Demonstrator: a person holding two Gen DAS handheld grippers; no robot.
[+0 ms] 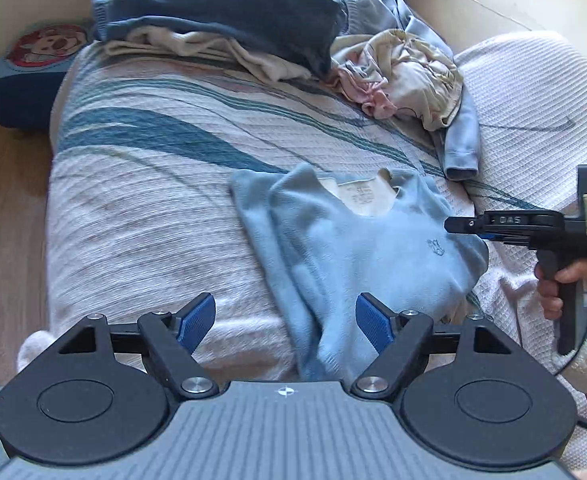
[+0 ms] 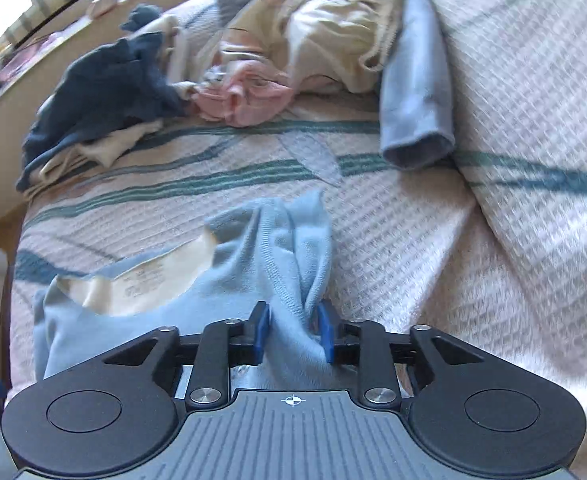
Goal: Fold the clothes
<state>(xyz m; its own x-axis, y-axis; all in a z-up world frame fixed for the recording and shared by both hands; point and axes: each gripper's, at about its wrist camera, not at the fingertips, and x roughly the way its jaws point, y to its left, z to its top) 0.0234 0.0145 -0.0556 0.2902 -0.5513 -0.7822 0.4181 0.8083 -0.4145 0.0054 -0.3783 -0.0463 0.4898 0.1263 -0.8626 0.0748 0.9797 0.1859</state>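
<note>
Sweater (image 1: 357, 248) flat on bed (image 1: 141, 208), collar far; right claw (image 2: 291, 334) pinching shoulder fold, left claw (image 1: 283, 322) agape, empty over hem.

I see a fuzzy, matt fleece sweater (image 1: 357, 248) on the bed's (image 1: 141, 208) ribbed woven cover; my tools' (image 1: 284, 322) matt black plastic carries ridged blue pads (image 1: 197, 320).
</note>
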